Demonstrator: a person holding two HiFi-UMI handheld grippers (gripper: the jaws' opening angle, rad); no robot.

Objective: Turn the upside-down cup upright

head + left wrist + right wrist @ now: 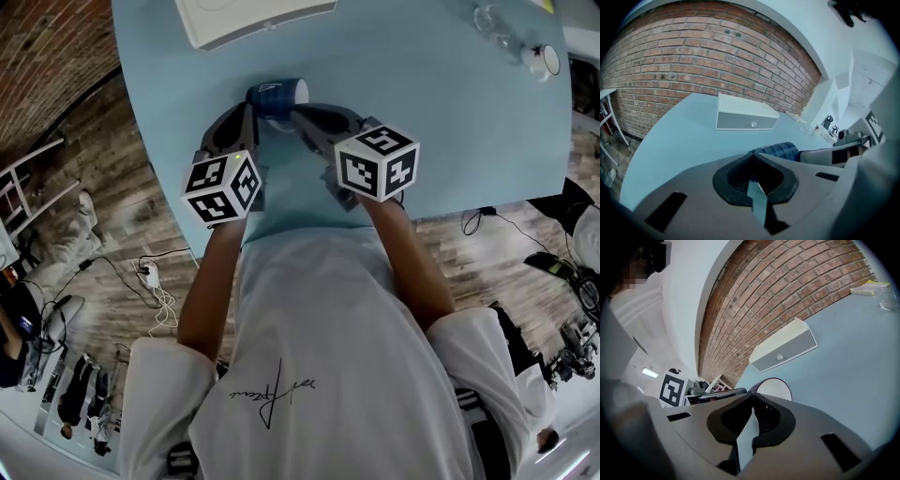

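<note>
A dark blue cup (277,96) with a white inside lies on its side on the light blue table (450,122), its mouth facing right. My left gripper (251,114) is at the cup's left side and my right gripper (298,117) at its mouth end. Both have their jaws shut, with nothing between them. In the left gripper view the blue cup (782,151) lies just beyond and to the right of the shut tips (753,155). In the right gripper view the white mouth of the cup (774,389) shows just past the shut tips (752,397). Whether either tip touches the cup is hidden.
A white box (253,19) stands at the far edge of the table, beyond the cup. A clear glass (487,17) and a small white cup (544,61) are at the far right. The table's near edge runs just below the grippers.
</note>
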